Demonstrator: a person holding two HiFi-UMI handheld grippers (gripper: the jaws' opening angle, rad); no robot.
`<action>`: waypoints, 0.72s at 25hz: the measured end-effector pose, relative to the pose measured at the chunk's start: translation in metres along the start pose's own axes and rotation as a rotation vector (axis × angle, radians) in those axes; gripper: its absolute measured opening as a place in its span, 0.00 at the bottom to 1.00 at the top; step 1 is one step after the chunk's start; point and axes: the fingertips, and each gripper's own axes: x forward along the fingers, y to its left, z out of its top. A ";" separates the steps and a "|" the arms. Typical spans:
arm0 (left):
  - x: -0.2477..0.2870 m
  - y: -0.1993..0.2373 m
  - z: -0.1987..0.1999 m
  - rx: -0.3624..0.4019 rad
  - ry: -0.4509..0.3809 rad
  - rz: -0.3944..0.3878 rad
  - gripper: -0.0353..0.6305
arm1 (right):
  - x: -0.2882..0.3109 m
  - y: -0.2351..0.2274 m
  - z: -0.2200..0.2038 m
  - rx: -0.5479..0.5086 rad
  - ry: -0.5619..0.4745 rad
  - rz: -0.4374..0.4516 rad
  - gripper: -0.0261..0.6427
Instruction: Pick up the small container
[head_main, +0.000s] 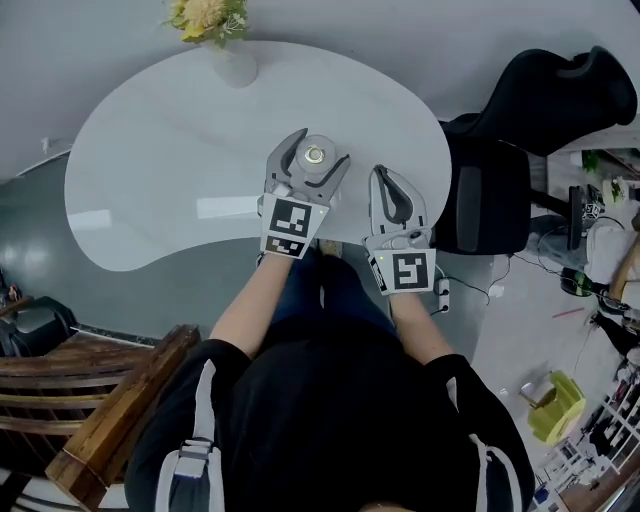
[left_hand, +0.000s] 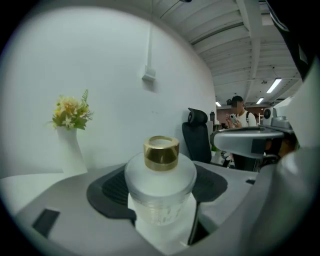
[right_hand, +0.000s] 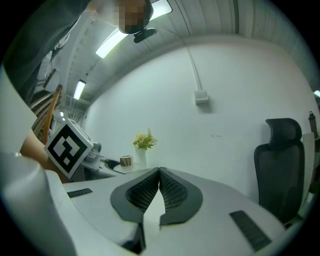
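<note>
White curved counter (head_main: 150, 150): left hand-held gripper (head_main: 318, 152) pinching frosted gold-collared glass container (left_hand: 160, 172); right hand-held gripper (head_main: 388, 180) pressed together, empty. Grasp made; lift apparently outstanding.

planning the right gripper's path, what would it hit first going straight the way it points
Nothing near: the right gripper, jaws shut, points across bare table toward the white wall. The flower vase and the small container sit left of that line, though depth is hard to judge.
</note>
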 end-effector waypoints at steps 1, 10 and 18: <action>-0.004 0.003 0.009 -0.001 -0.011 0.012 0.56 | 0.001 -0.001 0.007 -0.001 -0.013 -0.001 0.07; -0.046 0.032 0.075 -0.017 -0.098 0.155 0.56 | 0.009 -0.009 0.055 -0.060 -0.037 -0.019 0.07; -0.093 0.050 0.113 -0.011 -0.180 0.280 0.56 | 0.006 -0.011 0.095 -0.080 -0.085 -0.037 0.07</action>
